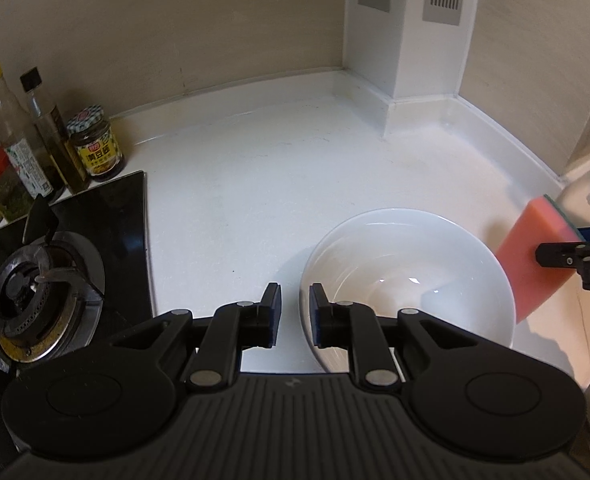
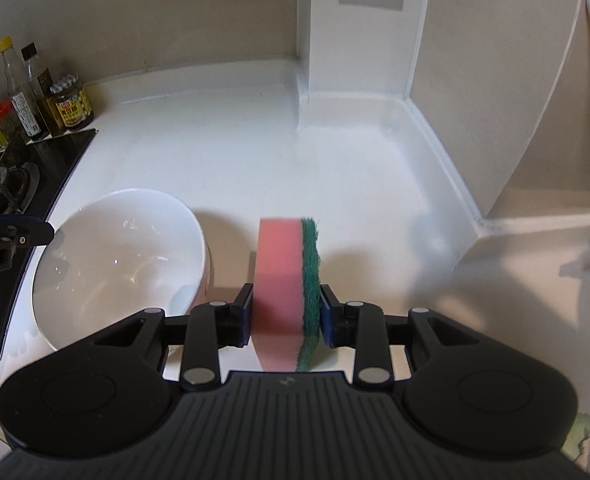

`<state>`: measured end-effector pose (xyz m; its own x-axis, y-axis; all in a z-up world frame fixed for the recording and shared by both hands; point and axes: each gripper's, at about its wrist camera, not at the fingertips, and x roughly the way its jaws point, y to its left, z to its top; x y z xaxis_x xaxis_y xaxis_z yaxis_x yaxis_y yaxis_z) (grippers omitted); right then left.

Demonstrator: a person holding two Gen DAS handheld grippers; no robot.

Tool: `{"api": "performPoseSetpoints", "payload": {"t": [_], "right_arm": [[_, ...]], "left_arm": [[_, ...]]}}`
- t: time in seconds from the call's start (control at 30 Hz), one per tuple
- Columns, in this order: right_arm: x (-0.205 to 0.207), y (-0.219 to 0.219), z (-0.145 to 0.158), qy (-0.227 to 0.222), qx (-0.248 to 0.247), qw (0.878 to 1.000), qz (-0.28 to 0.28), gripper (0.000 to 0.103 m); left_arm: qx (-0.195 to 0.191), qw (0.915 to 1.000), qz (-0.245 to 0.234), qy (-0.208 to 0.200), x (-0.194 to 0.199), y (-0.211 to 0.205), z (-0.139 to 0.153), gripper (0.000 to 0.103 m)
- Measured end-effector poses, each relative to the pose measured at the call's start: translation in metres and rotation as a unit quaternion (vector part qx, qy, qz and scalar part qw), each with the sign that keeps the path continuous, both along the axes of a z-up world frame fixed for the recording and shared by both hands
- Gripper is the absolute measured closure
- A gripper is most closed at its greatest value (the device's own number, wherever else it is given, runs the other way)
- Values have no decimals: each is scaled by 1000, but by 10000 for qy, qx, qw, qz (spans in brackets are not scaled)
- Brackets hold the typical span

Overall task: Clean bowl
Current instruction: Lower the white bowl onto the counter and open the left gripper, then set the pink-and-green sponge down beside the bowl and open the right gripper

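Observation:
A white bowl [image 1: 407, 264] [image 2: 123, 248] sits on the white counter [image 1: 255, 180] with a little water shining inside. My left gripper [image 1: 295, 312] is open at the bowl's left rim. The rim runs through the gap close to the right finger, and neither pad visibly presses on it. In the right wrist view one of its fingertips [image 2: 35, 234] shows beside the bowl's left edge. My right gripper [image 2: 286, 312] is shut on a pink sponge [image 2: 279, 272] [image 1: 535, 256] with a green scouring side. It holds the sponge upright just right of the bowl, outside it.
A black gas hob [image 1: 55, 264] with a burner lies left of the bowl. Sauce bottles and jars [image 1: 95, 144] stand behind it against the wall. A white boxed pillar with vents [image 1: 407, 60] fills the back corner. A raised kerb edges the counter at the back and right.

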<state>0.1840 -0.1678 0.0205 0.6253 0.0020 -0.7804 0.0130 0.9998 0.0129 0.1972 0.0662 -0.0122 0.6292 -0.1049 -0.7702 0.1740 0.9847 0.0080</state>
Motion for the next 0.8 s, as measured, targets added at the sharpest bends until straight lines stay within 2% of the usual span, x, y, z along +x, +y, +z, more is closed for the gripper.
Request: {"api": "performPoseSetpoints", "payload": {"t": [0.13, 0.23, 0.43, 0.57, 0.67, 0.73, 0.8], "right_arm": [[-5, 1, 10, -201, 40, 9998, 41, 75], [-12, 0, 20, -510, 35, 9987, -11, 75], [-31, -15, 36, -1096, 191, 9932, -341, 75], [-51, -18, 42, -1382, 324, 9891, -393, 75], [-77, -13, 47, -1820, 429, 9813, -459, 75], [-87, -6, 47, -1872, 395, 9806, -415, 75], [-94, 4, 43, -1741, 289, 9837, -354, 75]], "left_arm": [[84, 10000, 30, -11, -4, 0, -1, 83], [173, 9998, 72, -23, -6, -1, -5, 83], [79, 9999, 91, -47, -12, 0, -3, 83], [46, 10000, 24, -29, -19, -1, 2, 83], [-2, 10000, -32, -38, -27, -4, 6, 83], [8, 10000, -65, -64, -33, -5, 8, 83], [55, 9999, -54, -71, -38, -6, 9, 83]]}}
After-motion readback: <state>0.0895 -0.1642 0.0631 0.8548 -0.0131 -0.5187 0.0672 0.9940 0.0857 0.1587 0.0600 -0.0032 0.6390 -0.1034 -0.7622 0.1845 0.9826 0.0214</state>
